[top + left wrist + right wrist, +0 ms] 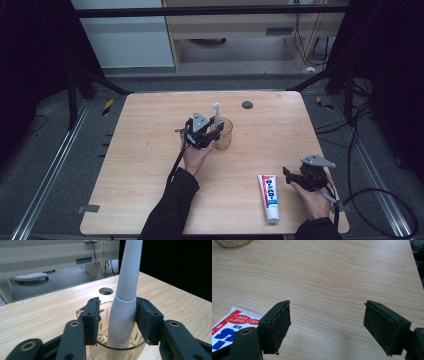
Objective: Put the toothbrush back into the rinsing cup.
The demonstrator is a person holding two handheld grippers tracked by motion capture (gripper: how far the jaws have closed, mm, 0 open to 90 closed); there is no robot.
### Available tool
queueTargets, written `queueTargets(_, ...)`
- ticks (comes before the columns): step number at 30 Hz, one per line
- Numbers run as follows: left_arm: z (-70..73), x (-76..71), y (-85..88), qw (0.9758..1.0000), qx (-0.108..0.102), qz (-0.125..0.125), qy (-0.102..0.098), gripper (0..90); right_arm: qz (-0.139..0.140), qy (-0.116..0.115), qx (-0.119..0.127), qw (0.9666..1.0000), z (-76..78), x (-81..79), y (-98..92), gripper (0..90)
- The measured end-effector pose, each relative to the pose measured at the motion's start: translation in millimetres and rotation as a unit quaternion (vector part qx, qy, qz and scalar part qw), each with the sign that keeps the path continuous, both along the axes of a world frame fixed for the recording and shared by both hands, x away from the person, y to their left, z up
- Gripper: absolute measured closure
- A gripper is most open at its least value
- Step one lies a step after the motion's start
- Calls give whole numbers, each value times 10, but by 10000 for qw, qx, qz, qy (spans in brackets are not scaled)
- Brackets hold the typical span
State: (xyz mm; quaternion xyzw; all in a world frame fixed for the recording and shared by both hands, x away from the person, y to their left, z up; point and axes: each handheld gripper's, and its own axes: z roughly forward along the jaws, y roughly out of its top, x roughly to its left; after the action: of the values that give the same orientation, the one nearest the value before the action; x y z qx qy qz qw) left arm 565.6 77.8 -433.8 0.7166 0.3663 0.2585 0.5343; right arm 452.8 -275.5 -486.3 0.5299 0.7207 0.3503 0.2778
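Left tongs loosely around the toothbrush upright in the cup, apart; right tongs wide apart beside the toothpaste tube.

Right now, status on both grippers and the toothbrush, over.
Left gripper around toothbrush, which stands in amber cup; left pad apart from it. Right gripper open, empty, beside toothpaste tube. Nothing in the way.

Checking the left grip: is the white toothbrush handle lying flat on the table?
No, the white toothbrush handle stands upright in the amber transparent cup, between the left tongs.
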Motion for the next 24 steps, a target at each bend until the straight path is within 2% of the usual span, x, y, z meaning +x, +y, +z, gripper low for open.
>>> queueTargets(6,18,-65,80,10000,80,12,14,483,-9,-1,7,10000,6,-1,3,215)
queueTargets(10,28,-157,140,9998,178,-17,30,462,-12,-25,6,10000,12,-1,7,216)
queueTargets(17,30,-313,257,9993,270,-124,232,442,8,-45,55,10000,36,-12,7,227)
queueTargets(24,34,-435,479,9985,376,-14,397,432,165,-50,87,9998,70,-43,35,247)
